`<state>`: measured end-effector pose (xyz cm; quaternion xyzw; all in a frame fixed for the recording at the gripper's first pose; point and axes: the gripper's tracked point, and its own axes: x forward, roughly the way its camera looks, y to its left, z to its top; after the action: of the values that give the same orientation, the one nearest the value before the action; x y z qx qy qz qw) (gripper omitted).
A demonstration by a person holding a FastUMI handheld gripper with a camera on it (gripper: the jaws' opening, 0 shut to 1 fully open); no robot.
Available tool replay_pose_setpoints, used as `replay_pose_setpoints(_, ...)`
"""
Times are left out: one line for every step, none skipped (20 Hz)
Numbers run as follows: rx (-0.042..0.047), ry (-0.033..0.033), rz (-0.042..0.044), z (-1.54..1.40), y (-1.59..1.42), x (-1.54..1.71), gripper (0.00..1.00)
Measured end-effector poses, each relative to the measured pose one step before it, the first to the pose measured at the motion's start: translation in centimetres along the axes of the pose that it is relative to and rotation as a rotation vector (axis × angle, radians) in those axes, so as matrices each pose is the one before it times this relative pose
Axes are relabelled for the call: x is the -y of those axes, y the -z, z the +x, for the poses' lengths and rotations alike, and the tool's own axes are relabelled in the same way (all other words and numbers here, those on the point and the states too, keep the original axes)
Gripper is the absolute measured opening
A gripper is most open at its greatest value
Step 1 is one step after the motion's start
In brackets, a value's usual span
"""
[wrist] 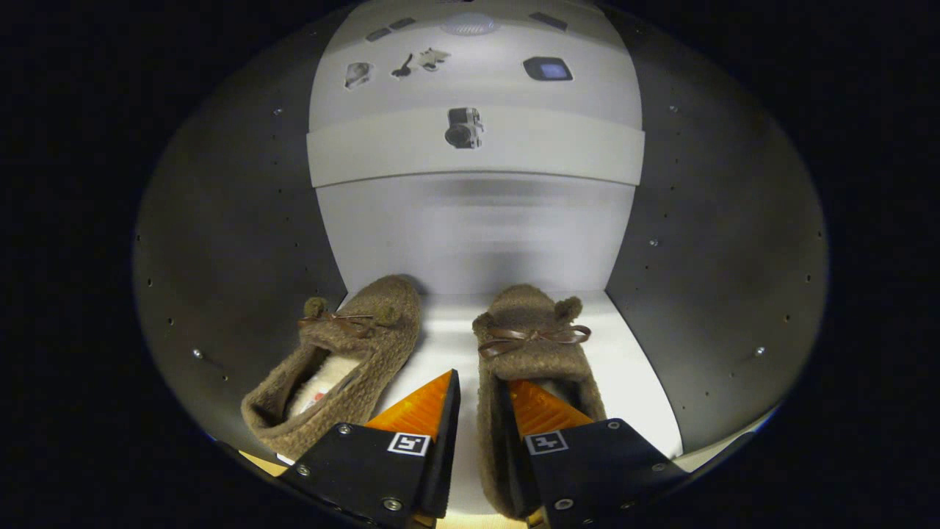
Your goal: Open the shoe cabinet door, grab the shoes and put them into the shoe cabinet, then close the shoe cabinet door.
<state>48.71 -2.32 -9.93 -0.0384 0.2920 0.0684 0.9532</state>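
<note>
Two fuzzy brown shoes, left shoe (345, 360) with a white fluffy inside, right shoe (532, 345) with a shiny dark brown bow (534, 339), white cabinet floor (448, 345), pale grey back wall (474, 228), dark grey side walls (242, 242) dotted with small holes

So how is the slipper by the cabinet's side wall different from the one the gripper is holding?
The left slipper lies free and angled toward the cabinet wall; the right slipper points straight in, its side wall pinched between the fingers of the gripper. The left slipper's pale lining shows; the right slipper's opening is partly covered by a finger. Both are brown, fuzzy, with bows.
</note>
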Motion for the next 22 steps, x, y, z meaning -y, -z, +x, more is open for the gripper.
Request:
replay_pose_setpoints(0.00895, 0.00222, 0.00301, -0.896, -0.021, 0.054, 0.34)
replay_pose_setpoints(0.01195, 0.00297, 0.00428, -1.022, -0.098, 0.069, 0.35)
replay_pose_setpoints(0.00826, 0.00269, 0.00212, -0.964, 0.031, 0.131, 0.35)
replay_pose_setpoints(0.01001, 0.00926, -0.00517, -0.975, -0.005, 0.198, 0.35)
replay_pose_setpoints(0.00951, 0.01935, -0.01579, -0.874, 0.008, 0.465, 0.35)
replay_pose_setpoints(0.00112, 0.0109, -0.00665, -1.114, 0.2, 0.271, 0.35)
replay_pose_setpoints(0.00828, -0.00744, 0.01039, -1.186, 0.045, -0.157, 0.36)
replay_pose_setpoints(0.01046, -0.0065, 0.01515, -1.324, 0.083, -0.175, 0.36)
replay_pose_setpoints(0.00767, 0.00023, 0.00768, -1.307, 0.113, 0.078, 0.37)
replay_pose_setpoints(0.00832, 0.01278, -0.00397, -1.369, 0.184, 0.271, 0.37)
replay_pose_setpoints(0.01197, 0.01738, -0.01278, -1.36, 0.112, 0.418, 0.37)
replay_pose_setpoints(0.00509, 0.00659, -0.00623, -1.463, 0.344, -0.085, 0.37)
replay_pose_setpoints(0.00522, -0.00317, 0.00234, -1.606, 0.331, -0.135, 0.37)
replay_pose_setpoints(0.00643, -0.0015, 0.00389, -1.605, 0.34, -0.031, 0.37)
replay_pose_setpoints(0.00696, 0.00154, -0.00069, -1.496, 0.306, 0.004, 0.37)
replay_pose_setpoints(0.00678, 0.00328, -0.00373, -1.602, 0.393, 0.001, 0.37)
replay_pose_setpoints(0.00601, 0.0, -0.00235, -1.595, 0.346, -0.119, 0.37)
replay_pose_setpoints(0.00868, -0.00353, 0.00301, -1.732, 0.401, -0.138, 0.37)
replay_pose_setpoints(0.00427, 0.00079, 0.00179, -1.615, 0.378, -0.094, 0.37)
replay_pose_setpoints(0.00267, 0.01945, -0.00423, -1.449, 0.625, 0.343, 0.37)
replay_pose_setpoints(0.00368, 0.01306, -0.00562, -1.39, 0.511, 0.157, 0.39)
replay_pose_setpoints(0.00752, 0.00295, 0.00124, -1.608, 0.489, -0.038, 0.4)
